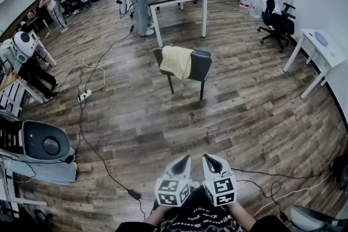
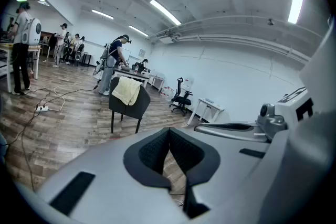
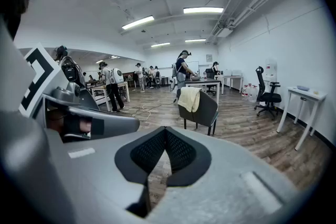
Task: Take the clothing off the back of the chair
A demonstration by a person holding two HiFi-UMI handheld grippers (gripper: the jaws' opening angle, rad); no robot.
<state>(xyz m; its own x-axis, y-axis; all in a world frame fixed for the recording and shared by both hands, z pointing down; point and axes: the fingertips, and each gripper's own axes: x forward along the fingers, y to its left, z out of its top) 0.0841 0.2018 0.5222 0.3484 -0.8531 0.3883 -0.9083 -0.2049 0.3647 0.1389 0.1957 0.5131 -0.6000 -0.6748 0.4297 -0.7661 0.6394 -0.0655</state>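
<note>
Over the back of the dark chair (image 1: 200, 66), well ahead on the wood floor (image 1: 244, 117), hangs the pale yellow clothing (image 1: 176, 61), only its near side showing. The left gripper (image 1: 185, 160) and right gripper (image 1: 207, 158) sit side by side, both clenched on nothing, the hands behind them cut off by the bottom edge

Strip lights (image 3: 202, 10) brighten white walls (image 2: 236, 76) and wood floor (image 1: 255, 117).

Yellow clothing (image 1: 176, 61) draped over chair (image 1: 199, 65) back.
</note>
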